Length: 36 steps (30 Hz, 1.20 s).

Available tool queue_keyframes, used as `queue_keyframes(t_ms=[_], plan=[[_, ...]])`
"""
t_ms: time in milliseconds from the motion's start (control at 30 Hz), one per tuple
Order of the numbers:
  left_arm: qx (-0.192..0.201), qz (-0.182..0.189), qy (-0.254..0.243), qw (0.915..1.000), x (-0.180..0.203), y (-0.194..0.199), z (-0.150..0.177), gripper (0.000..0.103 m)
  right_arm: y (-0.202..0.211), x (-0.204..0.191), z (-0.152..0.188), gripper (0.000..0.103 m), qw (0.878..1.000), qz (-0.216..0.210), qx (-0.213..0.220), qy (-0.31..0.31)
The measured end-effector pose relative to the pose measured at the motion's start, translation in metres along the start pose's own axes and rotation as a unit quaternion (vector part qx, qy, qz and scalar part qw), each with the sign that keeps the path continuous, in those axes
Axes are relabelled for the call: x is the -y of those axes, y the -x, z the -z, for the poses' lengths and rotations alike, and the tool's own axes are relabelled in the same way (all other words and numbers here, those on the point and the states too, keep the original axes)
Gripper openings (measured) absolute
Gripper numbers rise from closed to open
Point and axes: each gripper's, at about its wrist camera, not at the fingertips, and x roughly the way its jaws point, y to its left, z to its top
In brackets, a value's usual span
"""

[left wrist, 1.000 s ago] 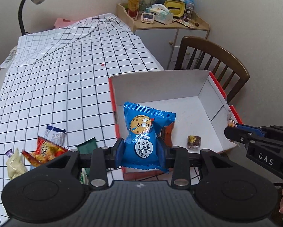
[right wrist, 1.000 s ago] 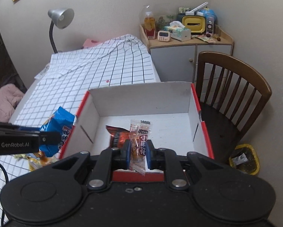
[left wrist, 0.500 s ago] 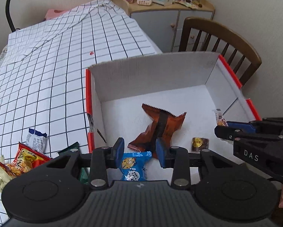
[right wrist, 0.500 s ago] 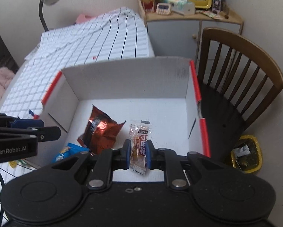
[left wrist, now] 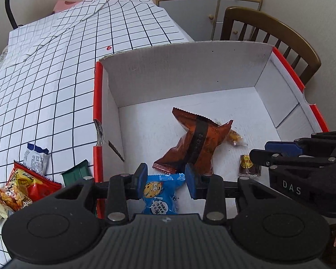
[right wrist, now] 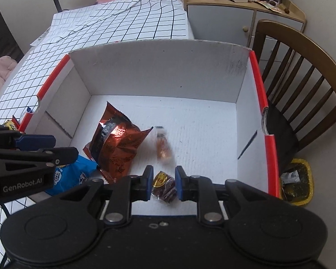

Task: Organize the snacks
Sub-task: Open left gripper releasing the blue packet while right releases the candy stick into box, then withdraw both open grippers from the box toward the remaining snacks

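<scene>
released by the right gripper (right wrist: 161, 182), now parted, the clear-wrapped snack (right wrist: 162, 144) lies blurred; left gripper (left wrist: 165, 177) also parted.

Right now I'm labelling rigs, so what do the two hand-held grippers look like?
Both are matte black plastic with blue finger pads, round disc housings and silver pivot screws. The left hand-held gripper reads "GenRobot.AI" along its side; the right hand-held gripper reads "DAS". A thin black cable hangs under the left one.
</scene>
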Motion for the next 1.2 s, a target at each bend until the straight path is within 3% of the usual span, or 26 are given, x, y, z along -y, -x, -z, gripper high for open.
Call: queue_keyframes(t_ms=[367,600,1200], plan=[[0.023,0.011,0.018,0.9995,-0.011,0.025,0.006,0.036,0.024,-0.001,0.003,0.033,0.999,-0.026,0.022,0.002],[0.051,0.021,0.022,0.9982,-0.015,0.052,0.012,0.046,0.05,-0.015,0.006,0.04,0.998,-0.041,0.05,0.008],[0.119,0.042,0.029,0.9916,-0.068,0.129,0.05,0.065,0.118,-0.078,0.023,0.076,0.99,-0.064,0.122,0.015]])
